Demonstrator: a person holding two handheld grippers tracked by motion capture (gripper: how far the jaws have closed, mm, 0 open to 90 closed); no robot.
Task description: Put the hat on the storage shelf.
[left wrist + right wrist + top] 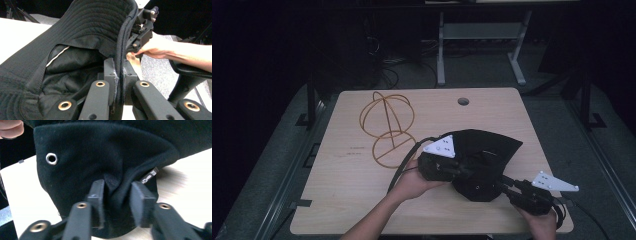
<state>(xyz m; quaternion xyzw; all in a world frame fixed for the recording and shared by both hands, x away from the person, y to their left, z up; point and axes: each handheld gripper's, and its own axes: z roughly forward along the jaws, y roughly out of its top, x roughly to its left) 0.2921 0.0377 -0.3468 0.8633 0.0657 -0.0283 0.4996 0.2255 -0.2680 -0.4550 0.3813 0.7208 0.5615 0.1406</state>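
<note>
Where dark floor rings the pale wooden table [362,200], left tool [119,82] clamps black hat [484,160] — right tool [117,195] pinches it too.

No legible text; tiny marks on the hat's tag [149,177] unreadable.

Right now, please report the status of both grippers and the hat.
Left gripper shut on black hat brim. Right gripper pinching a fold of hat crown. Wire stand sits apart on table, not in the way.

One black hat [484,160], one wire stand [388,127]
</note>
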